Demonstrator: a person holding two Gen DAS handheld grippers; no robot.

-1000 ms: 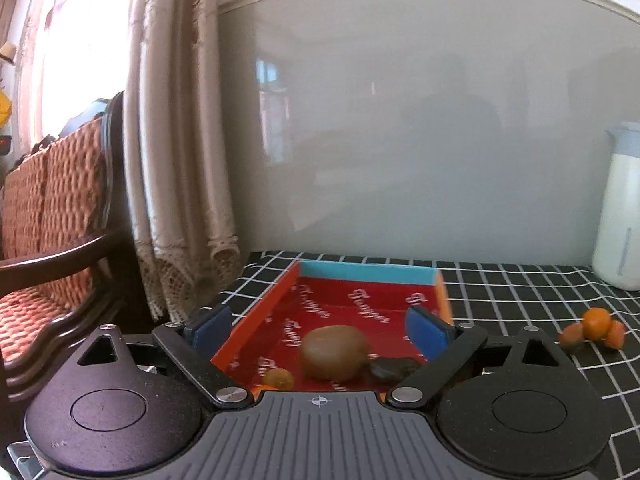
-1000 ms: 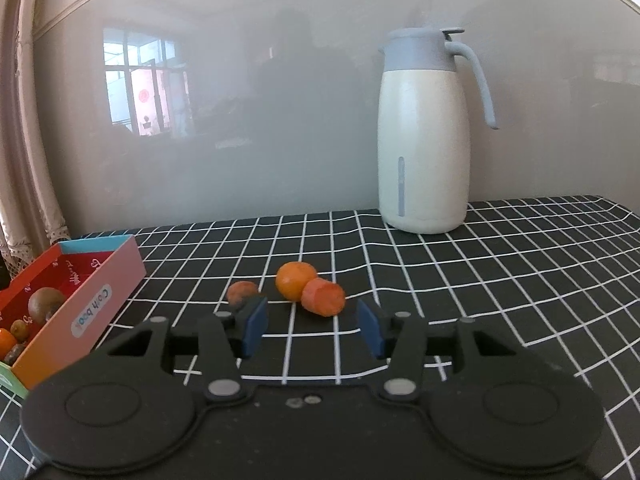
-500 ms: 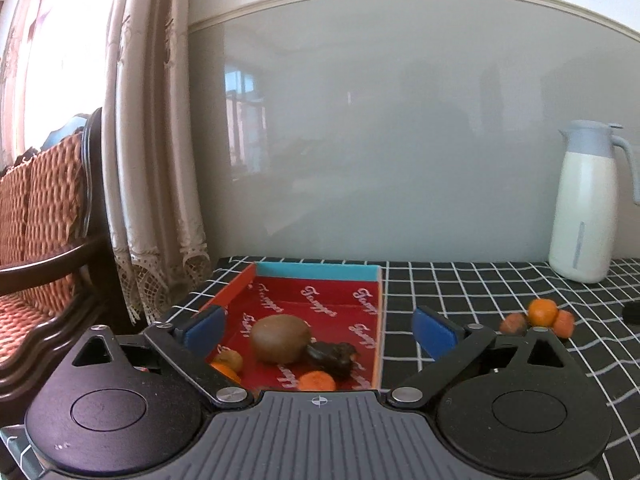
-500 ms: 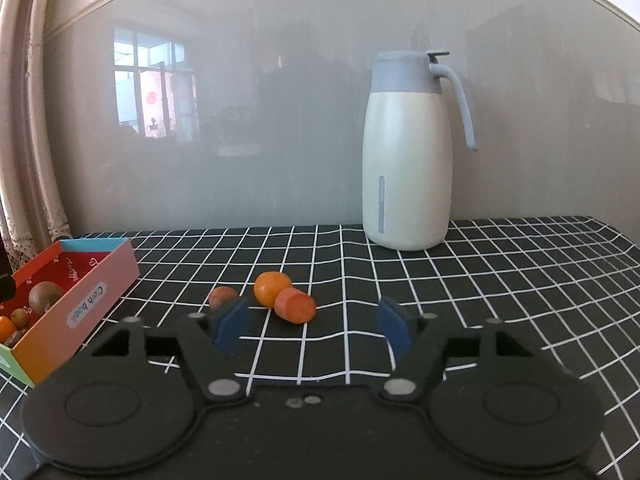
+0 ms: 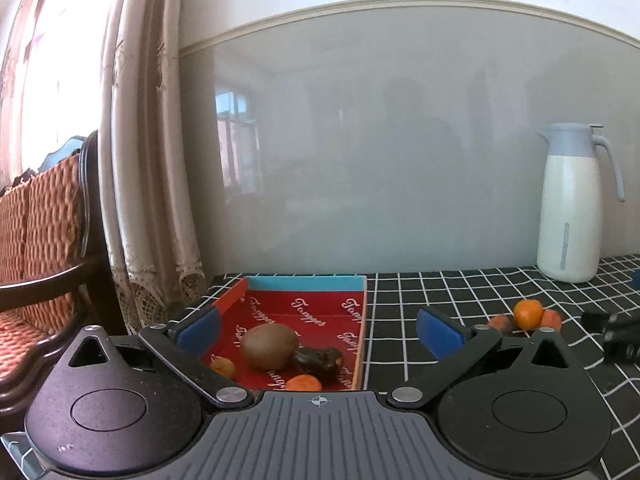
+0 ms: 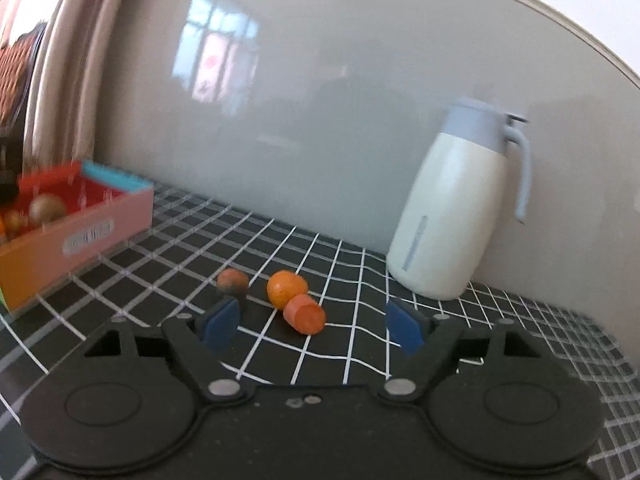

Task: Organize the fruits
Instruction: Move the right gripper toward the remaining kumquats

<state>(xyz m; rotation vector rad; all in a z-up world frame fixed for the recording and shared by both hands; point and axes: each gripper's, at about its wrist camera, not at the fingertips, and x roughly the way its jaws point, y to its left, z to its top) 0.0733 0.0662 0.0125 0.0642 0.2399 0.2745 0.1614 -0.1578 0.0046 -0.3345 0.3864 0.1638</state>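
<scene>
A red-lined box (image 5: 304,284) holds a brown kiwi (image 5: 270,346), a dark fruit (image 5: 318,360) and small orange fruits (image 5: 303,382). My left gripper (image 5: 318,328) is open and empty, held just in front of the box. On the checked cloth lie a round orange (image 6: 287,288), an orange piece (image 6: 305,314) and a small brown fruit (image 6: 232,281). My right gripper (image 6: 314,326) is open and empty, tilted, with the orange piece between its fingers' lines. The box also shows at the left of the right wrist view (image 6: 80,232); the loose fruits show in the left wrist view (image 5: 528,314).
A white jug with a grey lid (image 6: 456,216) stands at the back right against the grey wall panel; it also shows in the left wrist view (image 5: 570,204). A curtain (image 5: 148,160) and a wicker chair (image 5: 36,240) are left of the table.
My right gripper has opened wider, tilted and moved closer to the loose fruits. My left gripper has drawn back from the box and shifted right.
</scene>
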